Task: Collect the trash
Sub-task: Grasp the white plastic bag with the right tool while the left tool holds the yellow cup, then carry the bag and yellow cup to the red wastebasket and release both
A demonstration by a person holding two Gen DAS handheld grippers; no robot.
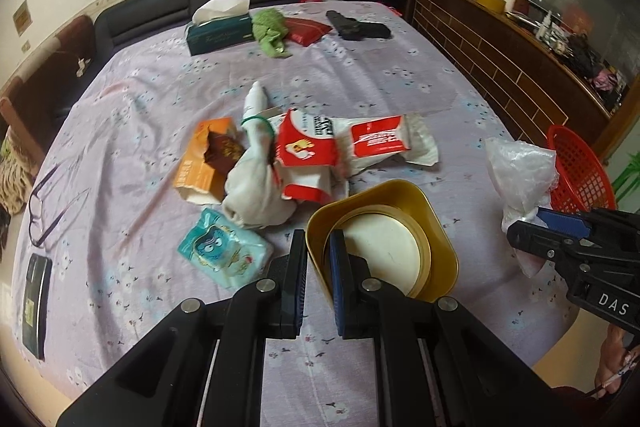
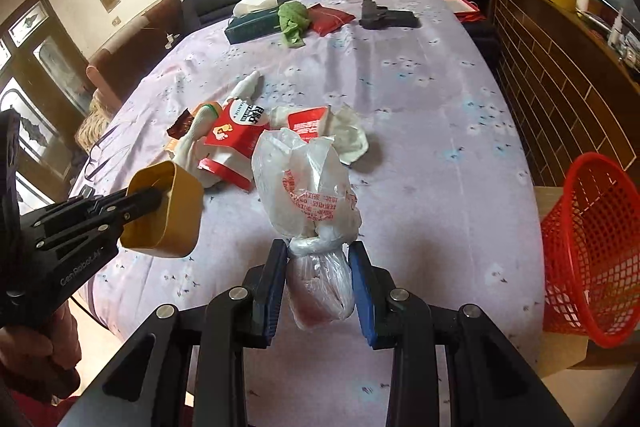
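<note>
My left gripper (image 1: 317, 243) is shut on the rim of a gold tin (image 1: 446, 267), one finger inside and one outside; a cream disc lies in the tin. The right wrist view shows that tin (image 2: 176, 227) lifted off the table, held by the left gripper (image 2: 158, 197). My right gripper (image 2: 318, 253) is shut on a knotted clear plastic bag (image 2: 308, 187), pinched at the knot. A red mesh basket (image 2: 592, 247) stands tilted beyond the table's right edge. Red-and-white packets (image 1: 304, 155), a tied white bag (image 1: 256, 183) and an orange packet (image 1: 200, 163) lie mid-table.
A teal wipes pack (image 1: 224, 251) lies near the tin. At the far end lie a tissue box (image 1: 218, 31), a green cloth (image 1: 272, 31) and a black toy gun (image 1: 358, 27). Glasses (image 1: 48, 203) and a dark case (image 1: 36, 311) sit at the left edge. A wooden cabinet (image 1: 500, 67) flanks the right.
</note>
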